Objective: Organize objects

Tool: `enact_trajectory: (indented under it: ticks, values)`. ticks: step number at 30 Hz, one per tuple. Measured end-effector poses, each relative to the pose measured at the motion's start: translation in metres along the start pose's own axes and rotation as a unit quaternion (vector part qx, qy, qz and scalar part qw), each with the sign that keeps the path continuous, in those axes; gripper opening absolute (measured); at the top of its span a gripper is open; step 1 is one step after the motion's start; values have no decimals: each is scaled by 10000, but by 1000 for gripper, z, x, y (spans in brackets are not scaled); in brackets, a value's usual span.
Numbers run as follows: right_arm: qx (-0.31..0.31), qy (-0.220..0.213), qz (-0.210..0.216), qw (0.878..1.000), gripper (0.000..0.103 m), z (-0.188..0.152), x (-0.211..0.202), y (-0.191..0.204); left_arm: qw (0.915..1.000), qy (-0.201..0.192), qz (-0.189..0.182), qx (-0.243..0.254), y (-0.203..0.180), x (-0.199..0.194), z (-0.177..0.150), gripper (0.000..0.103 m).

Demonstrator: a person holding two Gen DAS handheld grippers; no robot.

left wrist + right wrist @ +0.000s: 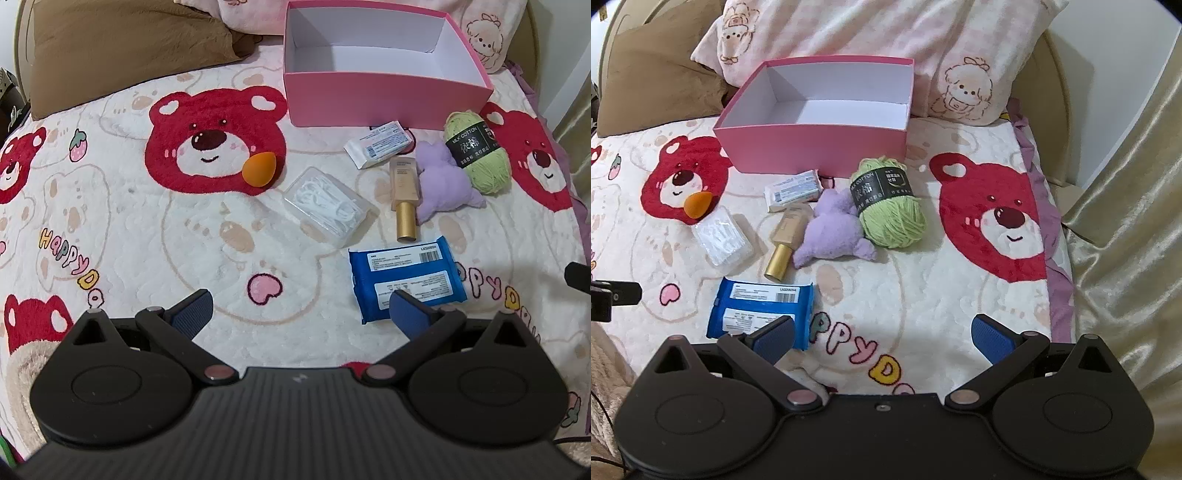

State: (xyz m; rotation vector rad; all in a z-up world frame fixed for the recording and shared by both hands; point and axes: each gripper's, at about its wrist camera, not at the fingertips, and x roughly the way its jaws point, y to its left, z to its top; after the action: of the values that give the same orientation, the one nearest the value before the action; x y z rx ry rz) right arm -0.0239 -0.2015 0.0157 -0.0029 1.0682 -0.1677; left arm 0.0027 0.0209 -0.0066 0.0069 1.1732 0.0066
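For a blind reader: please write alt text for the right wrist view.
An open right gripper hovers over a bear-print bedspread. Ahead sit an empty pink box, green yarn, a purple plush and a blue wipes pack.

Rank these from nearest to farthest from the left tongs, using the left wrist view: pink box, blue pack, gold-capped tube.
1. Blue pack, just ahead of the left tongs, by the right pad.
2. Gold-capped tube, beyond the pack.
3. Pink box, at the far end.

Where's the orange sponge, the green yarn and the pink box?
orange sponge [259, 169], left wrist view, its rounded middle.
green yarn [892, 214], right wrist view, strands below the label.
pink box [812, 151], right wrist view, front wall.
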Motion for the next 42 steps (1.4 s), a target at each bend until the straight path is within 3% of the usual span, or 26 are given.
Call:
enact_trajectory:
  ticks: [5, 10, 23, 29, 42]
  values:
    - [42, 1, 57, 10000, 102, -1, 3, -3, 9999, -22, 85, -106, 0, 4, -2, 103]
    - [13, -16, 96, 10000, 102, -1, 5, -2, 9998, 109, -57, -178, -2, 12, -6, 103]
    - [44, 36, 74, 10000, 102, 0, 12, 0, 9998, -126, -57, -162, -2, 7, -8, 103]
    - [83, 98, 109, 9999, 102, -1, 17, 2, 9998, -54, -157, -122, -6, 13, -9, 103]
    - [160, 123, 101, 9997, 102, -1, 18, 1, 9980, -495, -226, -333, -11, 5, -17, 103]
